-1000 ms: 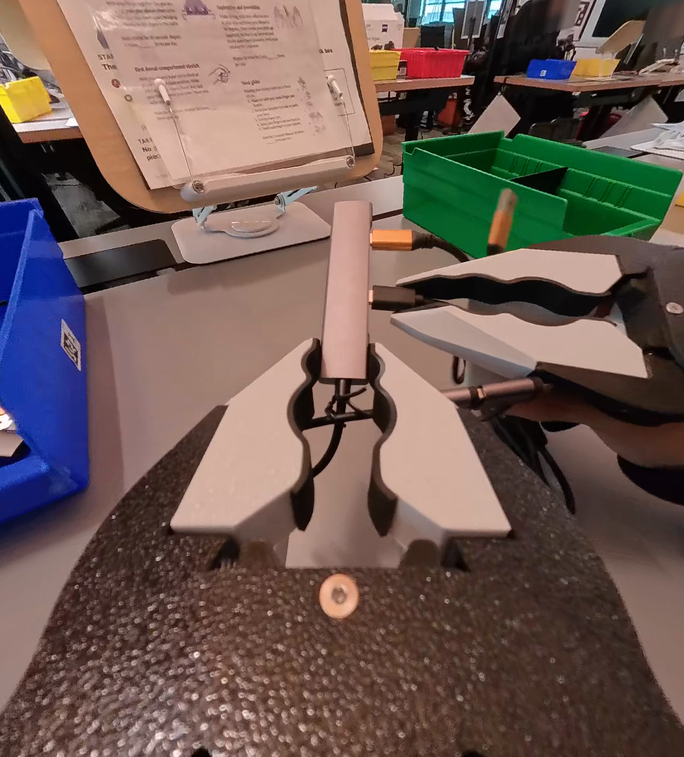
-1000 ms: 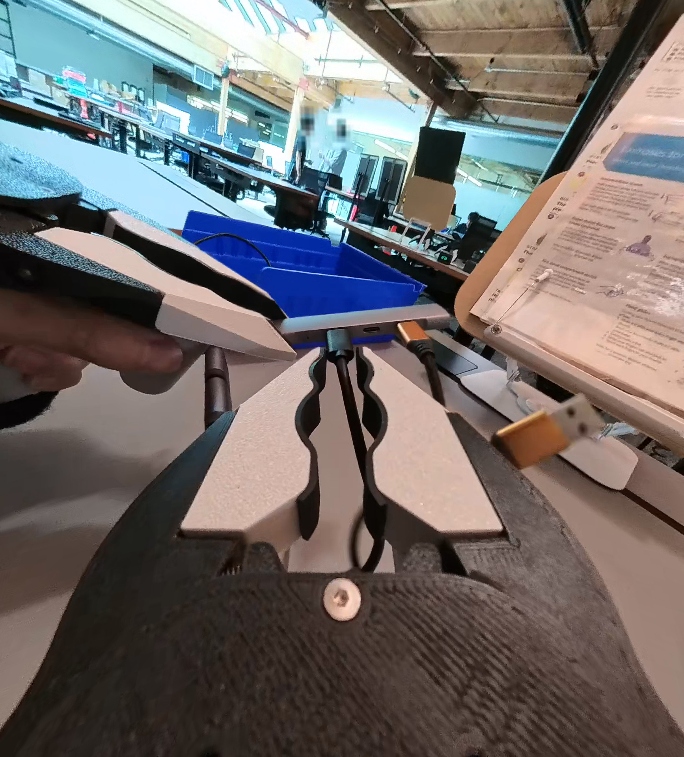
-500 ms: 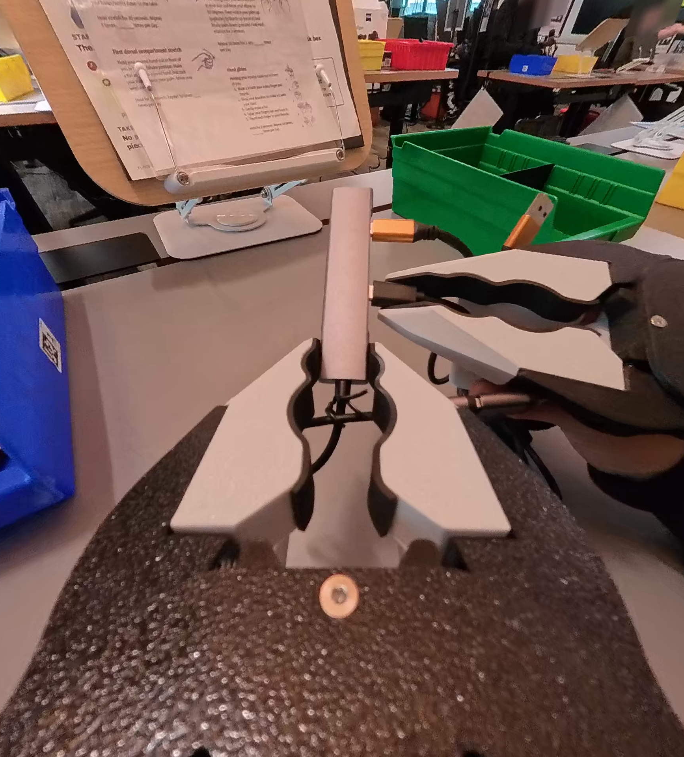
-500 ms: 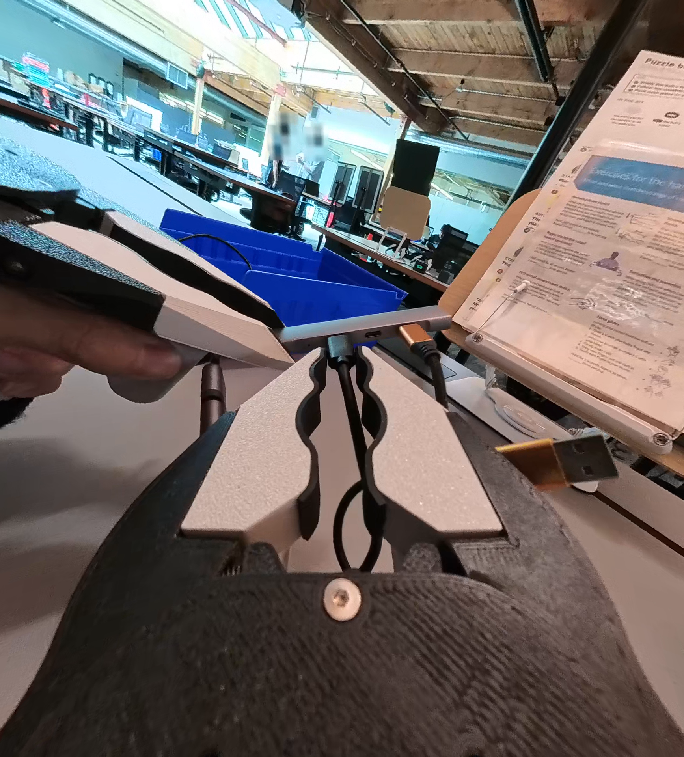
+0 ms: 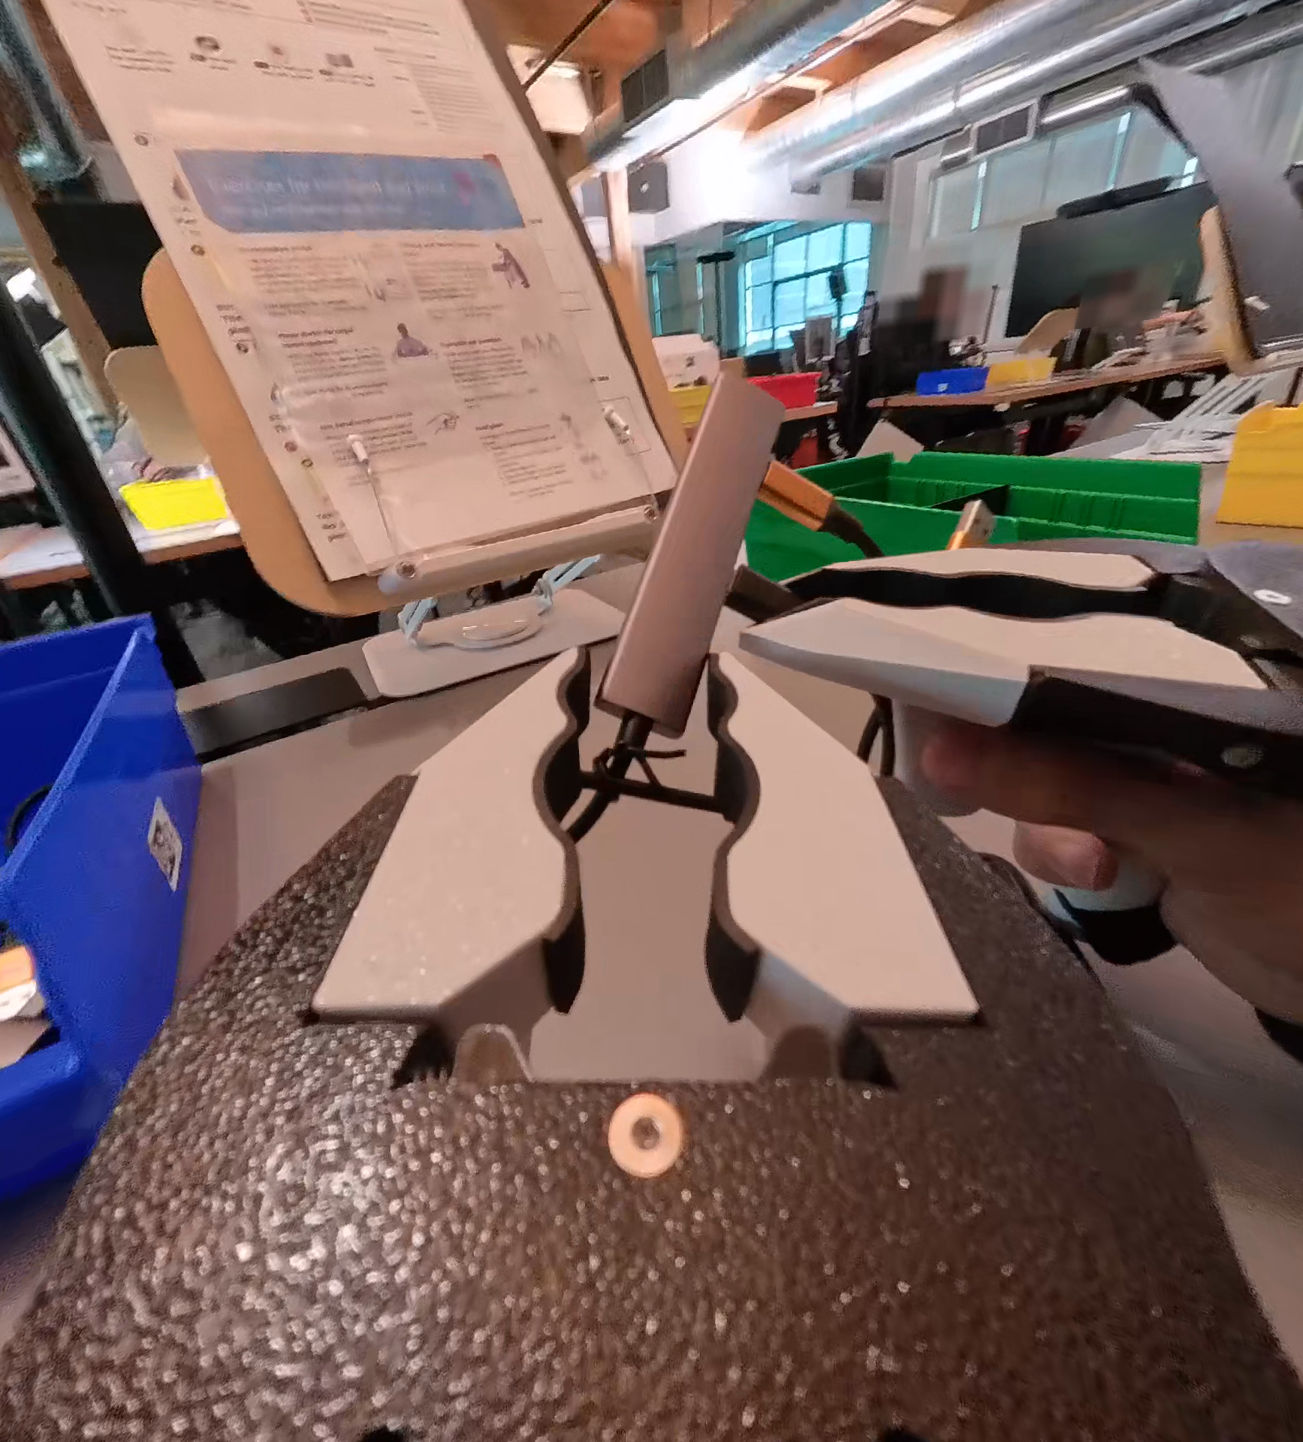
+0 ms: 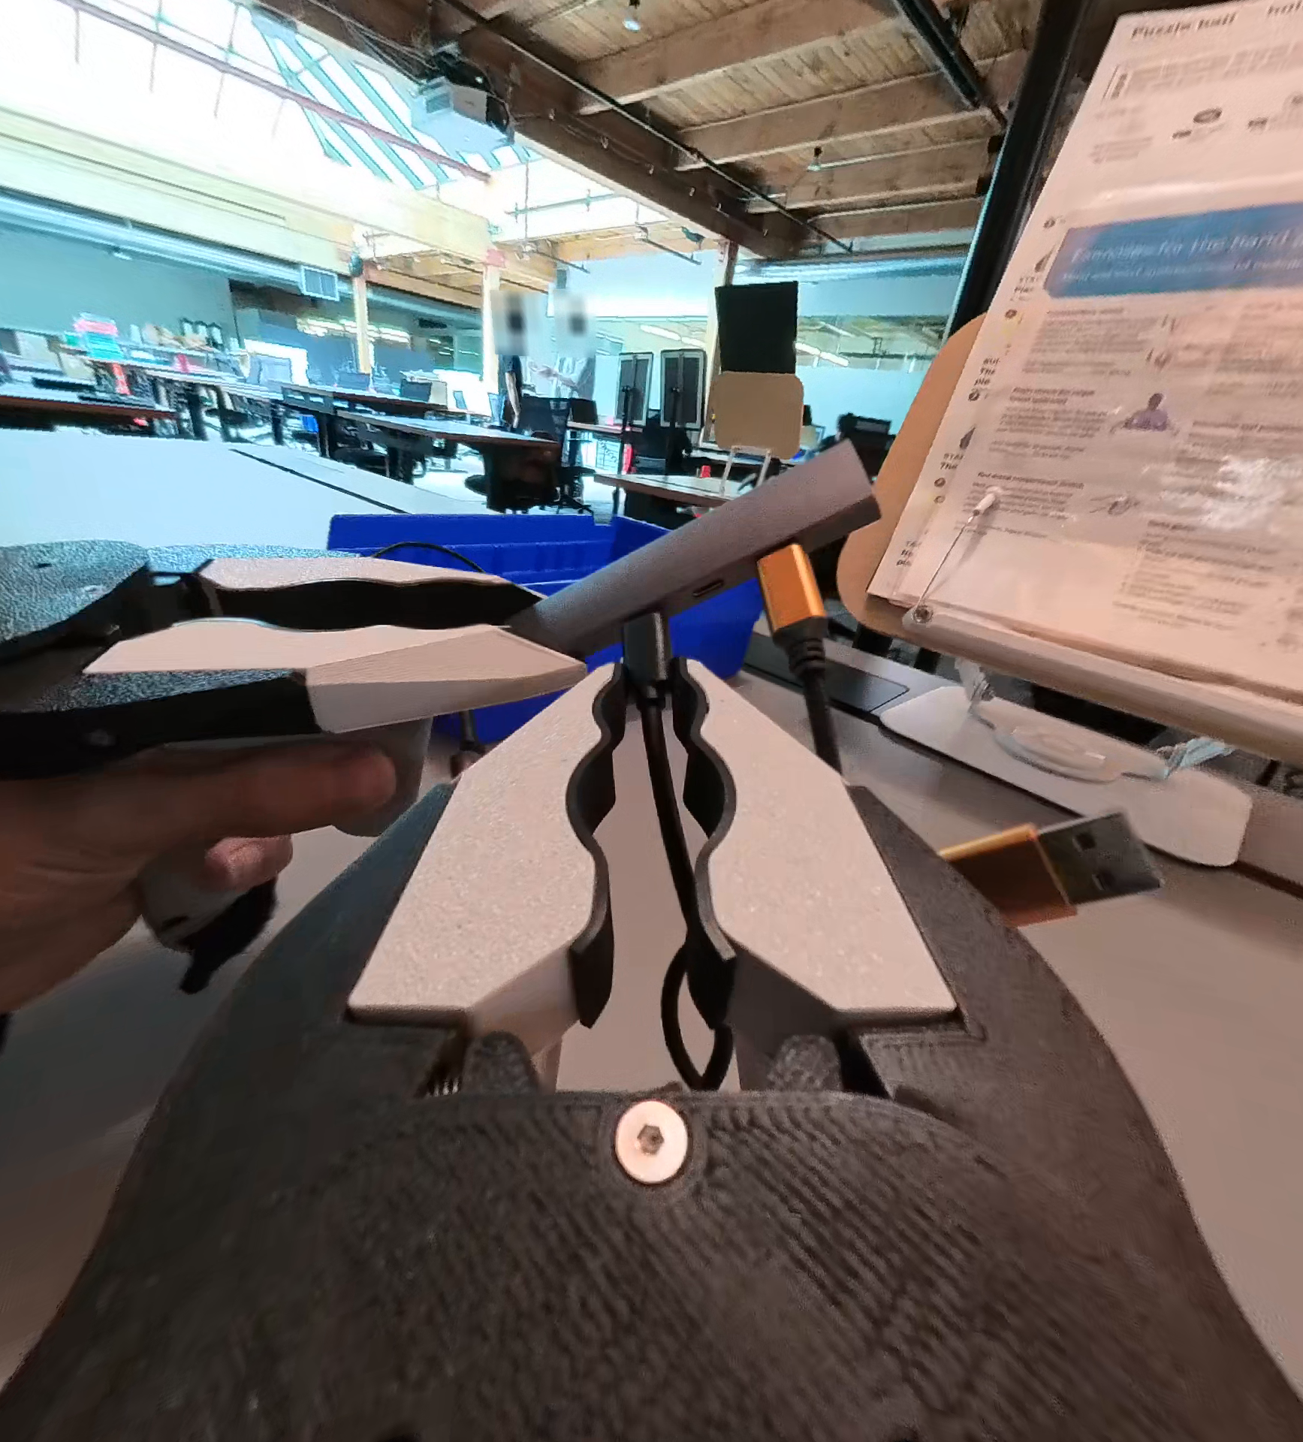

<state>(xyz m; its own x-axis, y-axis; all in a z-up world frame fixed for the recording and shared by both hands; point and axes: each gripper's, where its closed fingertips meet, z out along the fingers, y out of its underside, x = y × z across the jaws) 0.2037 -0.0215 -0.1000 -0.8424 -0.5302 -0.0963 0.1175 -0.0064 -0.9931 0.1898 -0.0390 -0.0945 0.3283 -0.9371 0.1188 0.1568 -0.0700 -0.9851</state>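
Note:
A grey USB hub (image 5: 695,530) stands tilted between the fingers of my left gripper (image 5: 646,663). The jaws are parted and sit loosely around its lower end, with a gap on the left side. A short black cord hangs from that end. My right gripper (image 6: 649,669) is shut on a black cable whose plug (image 6: 646,640) sits in the hub's side (image 6: 710,546). It shows from the right in the left wrist view (image 5: 765,612). An orange-sleeved plug (image 6: 788,585) is also in the hub. A loose orange USB plug (image 6: 1054,866) hangs at the right.
A blue bin (image 5: 86,780) with cables stands at the left. A document stand (image 5: 398,351) is straight behind the hub. A green divided bin (image 5: 1061,499) and a yellow bin (image 5: 1296,460) are at the back right. A person's hand (image 5: 1178,897) holds the right gripper. My two grippers' fingertips are within a few centimetres of each other.
My left gripper's jaws have opened a little off the hub. The hub has tipped over to the right. Both views have pitched upward, showing more of the stand and ceiling.

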